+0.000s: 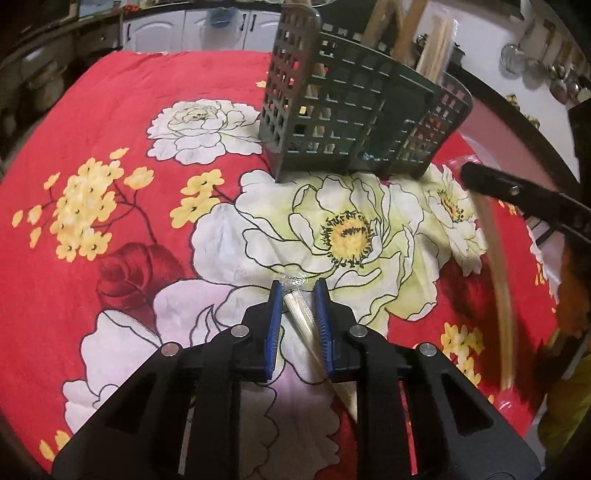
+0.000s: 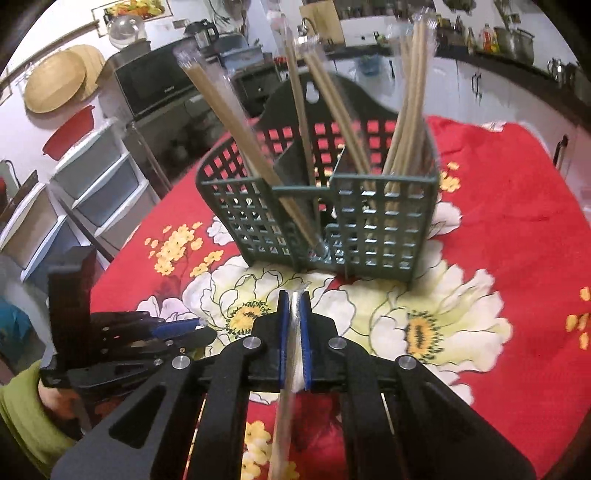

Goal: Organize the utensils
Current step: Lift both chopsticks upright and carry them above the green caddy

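A dark green slotted utensil holder (image 1: pixel 354 114) (image 2: pixel 332 206) stands on the red floral tablecloth (image 1: pixel 110 147), with several wrapped chopstick pairs (image 2: pixel 332 103) standing in its compartments. My left gripper (image 1: pixel 299 291) is low over the cloth, its blue pads around a wrapped chopstick pair (image 1: pixel 303 317) that lies on the cloth, with a small gap at the left pad. My right gripper (image 2: pixel 294 299) is shut on another wrapped chopstick pair (image 2: pixel 291 354), held just in front of the holder. That pair shows blurred in the left wrist view (image 1: pixel 498 266).
The right gripper's finger (image 1: pixel 517 192) reaches in at the right of the left wrist view. The left gripper (image 2: pixel 147 339) sits low at the left of the right wrist view. Kitchen cabinets (image 1: pixel 199 29), drawers (image 2: pixel 92 192) and a microwave (image 2: pixel 155 81) surround the table.
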A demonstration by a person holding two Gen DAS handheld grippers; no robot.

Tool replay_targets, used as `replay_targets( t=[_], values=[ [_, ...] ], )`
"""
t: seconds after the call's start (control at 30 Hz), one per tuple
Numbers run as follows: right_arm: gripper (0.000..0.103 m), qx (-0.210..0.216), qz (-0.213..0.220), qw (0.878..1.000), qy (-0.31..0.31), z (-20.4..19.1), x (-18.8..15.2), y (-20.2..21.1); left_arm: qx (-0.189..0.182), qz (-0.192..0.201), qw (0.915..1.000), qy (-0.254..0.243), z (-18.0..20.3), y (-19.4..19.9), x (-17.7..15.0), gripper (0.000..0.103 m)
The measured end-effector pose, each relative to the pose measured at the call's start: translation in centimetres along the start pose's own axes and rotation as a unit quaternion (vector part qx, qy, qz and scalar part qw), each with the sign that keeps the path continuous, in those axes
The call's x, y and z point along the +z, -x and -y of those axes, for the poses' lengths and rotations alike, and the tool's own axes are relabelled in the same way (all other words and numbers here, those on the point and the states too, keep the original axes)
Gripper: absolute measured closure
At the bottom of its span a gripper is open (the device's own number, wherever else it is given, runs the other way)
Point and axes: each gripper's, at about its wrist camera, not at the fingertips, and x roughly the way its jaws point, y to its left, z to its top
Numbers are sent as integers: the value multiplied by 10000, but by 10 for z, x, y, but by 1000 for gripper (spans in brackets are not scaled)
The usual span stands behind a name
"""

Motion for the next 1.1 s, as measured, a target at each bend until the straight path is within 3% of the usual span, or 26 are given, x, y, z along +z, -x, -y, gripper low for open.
replay_targets(
  t=[0.07, 0.17, 0.37, 0.77, 1.1],
  values=[
    [97, -41, 86, 9999, 98, -2, 0, 9, -65, -22, 10000, 9, 1, 0, 3, 93],
    [97, -91, 240, 9993, 274, -7, 0, 24, -456, -47, 9989, 99, 4, 6, 9, 95],
    [98, -235, 631, 9964, 518, -15, 3, 56, -593, 187, 9979, -172, 27, 27, 24, 98],
    [98, -428, 1463, 9861, 663, -15, 10, 115, -967, 808, 9891, -762, 90, 73, 53, 100],
    [98, -617, 2044, 9742, 733, -19, 24, 152, -1105, 1646, 9752, -986, 122, 115, 88, 100]
  ],
)
